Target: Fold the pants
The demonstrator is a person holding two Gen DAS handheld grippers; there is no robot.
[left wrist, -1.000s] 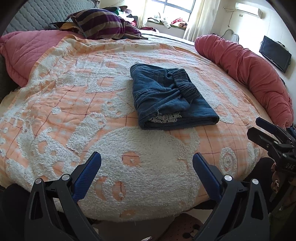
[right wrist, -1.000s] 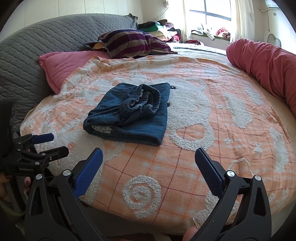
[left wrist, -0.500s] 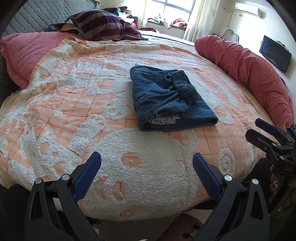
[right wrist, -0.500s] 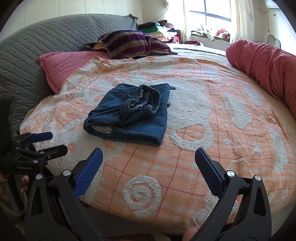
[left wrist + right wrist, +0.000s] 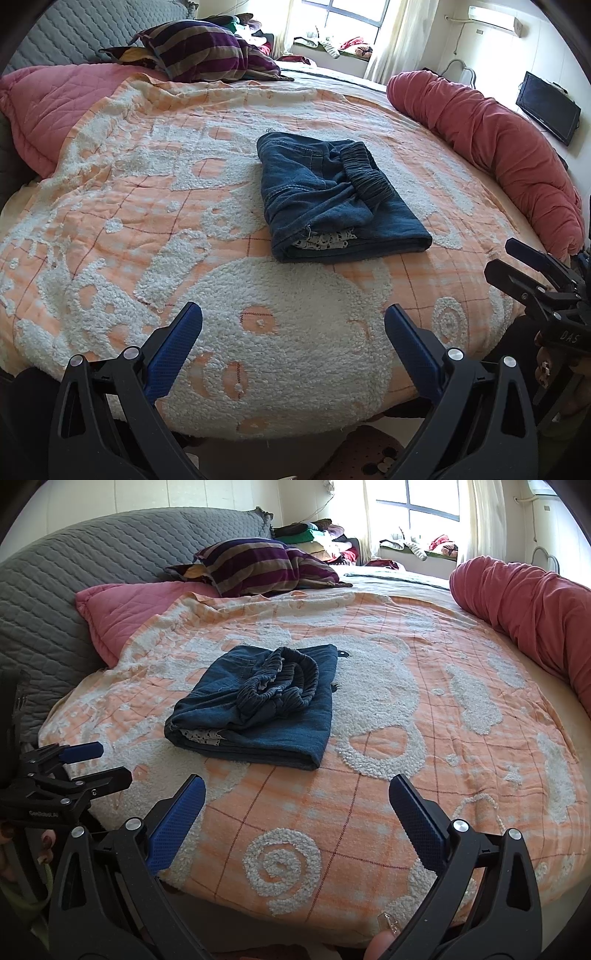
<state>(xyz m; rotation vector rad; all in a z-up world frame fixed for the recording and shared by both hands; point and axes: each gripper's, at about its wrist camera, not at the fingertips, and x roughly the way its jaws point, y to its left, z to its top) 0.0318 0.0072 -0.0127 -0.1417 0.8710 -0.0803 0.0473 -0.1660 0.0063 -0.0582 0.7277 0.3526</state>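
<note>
Clearly the pants [image 5: 338,199] already lie as a compact folded bundle on the orange bedspread [image 5: 147,206], about in its middle, with the gathered waistband [image 5: 284,686] bunched on top and a bit of white lining showing at the near open end. Both tools hang off the near edge of the bedspread, well apart from the pants: the left gripper [image 5: 293,343] has its jaws spread wide and empty, and so does the right gripper [image 5: 297,819]. The folding looks all but done. Any finishing touch should be light: flatten the waistband and tuck the lining in without dragging the layers askew.
</note>
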